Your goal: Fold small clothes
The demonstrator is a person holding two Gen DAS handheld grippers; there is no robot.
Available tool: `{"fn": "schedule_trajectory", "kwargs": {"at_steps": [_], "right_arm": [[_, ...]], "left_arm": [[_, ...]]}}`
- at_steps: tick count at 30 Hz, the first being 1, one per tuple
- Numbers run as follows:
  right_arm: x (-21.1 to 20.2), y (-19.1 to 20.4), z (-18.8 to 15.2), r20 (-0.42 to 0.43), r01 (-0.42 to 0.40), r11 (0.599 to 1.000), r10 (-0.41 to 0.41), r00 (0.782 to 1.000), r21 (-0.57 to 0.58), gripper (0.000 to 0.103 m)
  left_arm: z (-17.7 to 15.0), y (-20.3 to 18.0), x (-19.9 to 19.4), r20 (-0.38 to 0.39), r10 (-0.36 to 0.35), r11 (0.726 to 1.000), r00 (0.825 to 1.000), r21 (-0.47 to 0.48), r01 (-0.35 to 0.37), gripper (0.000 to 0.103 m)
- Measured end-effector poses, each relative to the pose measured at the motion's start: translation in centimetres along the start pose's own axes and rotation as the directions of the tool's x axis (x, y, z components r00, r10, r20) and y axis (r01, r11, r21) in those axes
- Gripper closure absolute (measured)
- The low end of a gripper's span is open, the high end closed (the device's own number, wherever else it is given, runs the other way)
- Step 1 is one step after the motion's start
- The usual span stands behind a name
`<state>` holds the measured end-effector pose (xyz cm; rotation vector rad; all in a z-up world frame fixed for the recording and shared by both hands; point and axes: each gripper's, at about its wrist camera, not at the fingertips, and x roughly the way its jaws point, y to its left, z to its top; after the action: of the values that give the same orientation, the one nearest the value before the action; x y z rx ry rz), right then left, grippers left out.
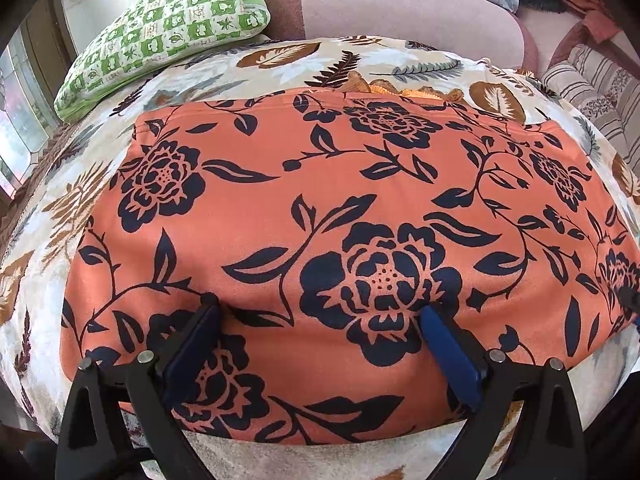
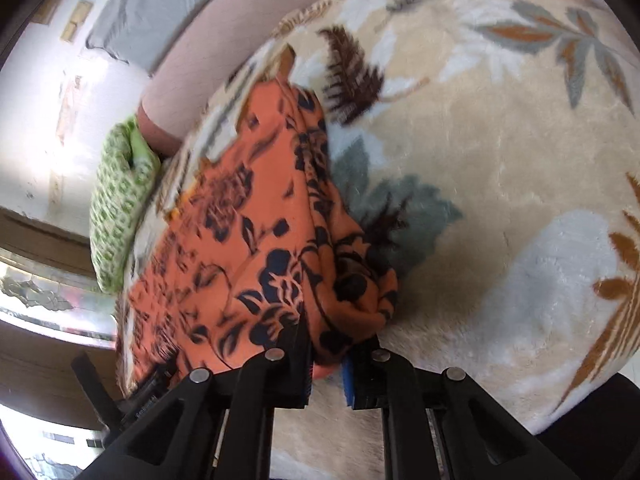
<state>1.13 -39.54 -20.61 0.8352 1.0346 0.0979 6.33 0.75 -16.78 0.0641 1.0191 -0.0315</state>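
Item: orange floral garment (image 1: 320,208), navy rose-and-leaf print. It is being displayed spread flat across a cream leaf-patterned blanket (image 1: 280,64), near edge running just short of the blanket's front edge in the left wrist view. An orange lace trim (image 1: 416,90) is being shown peeking out at the garment's far edge.

Left gripper (image 1: 320,312): its jaws are being held wide apart, both blue-padded fingers (image 1: 452,356) being rested on or just above the near part of the garment; nothing is being pinched between them.

Right gripper (image 2: 326,360): its jaws are being held narrow, a bunched corner of the same garment (image 2: 256,240) being clamped between the pads, the cloth being gathered into folds just ahead of the fingertips. The frame is blurred, so finer detail cannot be told.

Surroundings: a green-and-white checked pillow (image 1: 168,36) is being kept at the blanket's far left corner; a pink upholstered bolster (image 1: 400,8) is being seen along the far side, touching the blanket's edge; striped cushions (image 1: 596,88) are being seen at the far right.
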Motion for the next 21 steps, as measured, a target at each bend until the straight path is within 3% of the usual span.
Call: {"fn": "schedule_trajectory", "kwargs": {"at_steps": [2,4,5,6,9,12,15,20,21], "right_arm": [[-1.2,0.0,0.3,0.015,-0.008,1.000,0.008,1.000,0.000,0.082],[-2.6,-0.1,1.2,0.048,-0.017,1.000,0.017,0.999,0.008,0.058],[-3.5,-0.4,1.9,0.081,-0.021,1.000,0.019,0.997,0.015,0.028],[-4.1,-0.5,2.5,0.112,-0.023,1.000,0.020,0.994,0.017,0.023],[-4.7,-0.5,5.2,0.145,-0.062,0.998,0.058,0.988,0.019,0.023],[-2.5,0.4,8.5,0.074,-0.131,0.991,0.133,0.988,-0.028,0.023],[1.3,2.2,11.7,-0.006,-0.122,0.986,0.122,0.992,-0.115,0.023],[7.6,3.9,14.8,-0.104,-0.046,0.978,0.025,0.994,-0.204,0.023],[8.5,4.0,15.1,-0.119,-0.043,0.977,0.019,0.993,-0.208,0.028]], "left_arm": [[0.0,0.1,0.0,0.001,-0.006,1.000,1.000,0.000,0.006,0.003],[0.0,0.1,0.1,0.002,-0.003,1.000,1.000,0.001,0.003,0.003],[0.0,0.1,0.1,0.001,-0.002,1.000,1.000,-0.001,0.002,0.003],[0.0,0.1,0.1,0.001,-0.003,1.000,1.000,-0.001,0.003,0.003],[0.0,0.1,0.1,0.001,-0.006,1.000,1.000,0.001,0.006,0.002],[0.1,0.1,0.2,-0.001,-0.005,1.000,1.000,0.000,0.005,0.002],[0.1,0.1,0.3,0.001,-0.008,1.000,1.000,0.003,0.008,0.002],[0.1,0.1,0.3,0.005,-0.012,1.000,1.000,0.007,0.012,0.001],[0.1,0.1,0.3,0.006,-0.012,1.000,1.000,0.009,0.012,0.001]]}}
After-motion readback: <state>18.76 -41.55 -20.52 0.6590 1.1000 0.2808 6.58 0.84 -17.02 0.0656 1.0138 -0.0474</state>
